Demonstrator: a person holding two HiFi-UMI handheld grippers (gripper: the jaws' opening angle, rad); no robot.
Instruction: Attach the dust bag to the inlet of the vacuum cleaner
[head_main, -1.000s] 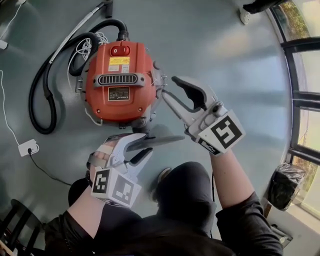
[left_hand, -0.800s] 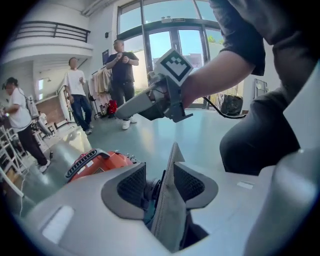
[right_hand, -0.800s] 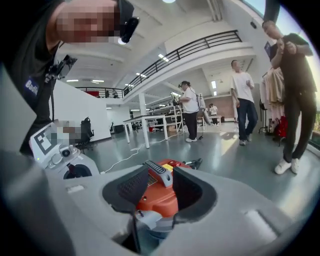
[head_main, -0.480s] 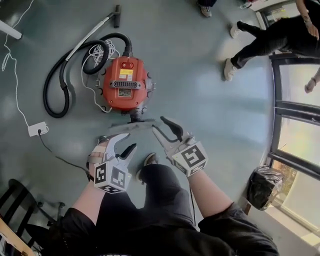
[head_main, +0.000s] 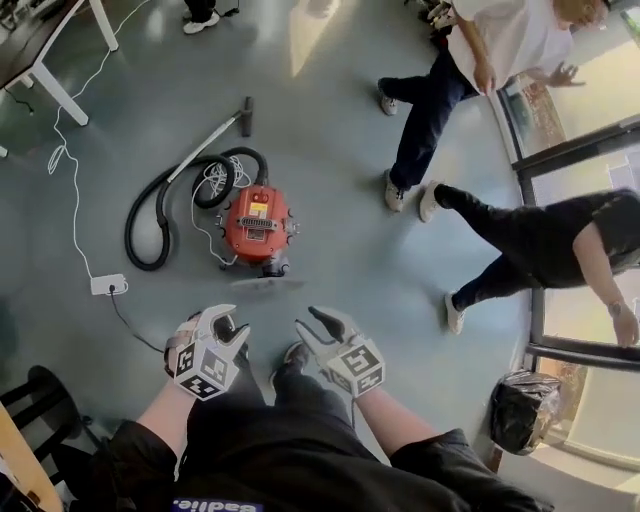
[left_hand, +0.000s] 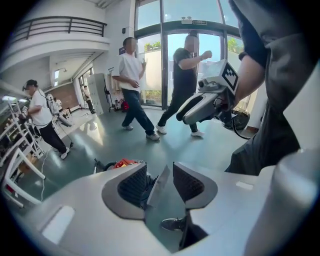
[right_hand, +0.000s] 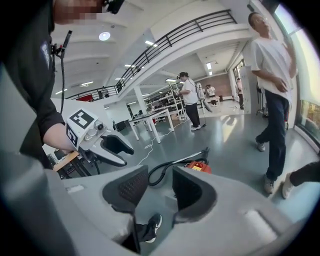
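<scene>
So the dust bag (head_main: 268, 284) is lying flat and grey on the floor, right against the front of the red vacuum cleaner (head_main: 258, 226). It touches the dark nub there (head_main: 272, 265), which I take for the inlet. At this size I honestly can't tell if the collar is seated or just resting against it. The vacuum stands out on open floor, well away from the glass-side edge, with its black hose (head_main: 150, 215) looped off on the far side.

Both grippers are up near the person's body, well apart from the bag. The left gripper (head_main: 235, 328) has just eased its jaws in a touch, but they're still released with nothing between the pads. The bag only shows through the gap, far off on the floor. The right gripper (head_main: 305, 322) is released too, just floor and a shoe between its jaws.

My read is that this is the check-your-work bit. To do it well I'd get back down low and look at the collar edge-on. If it's loose, pinch the stiff collar rather than the soft bag, one gripper per side, and push it straight onto the inlet without twisting. Brace the vacuum too, since it will probably slide on that smooth floor. Also mind the two bystanders (head_main: 470, 90) walking nearby.
</scene>
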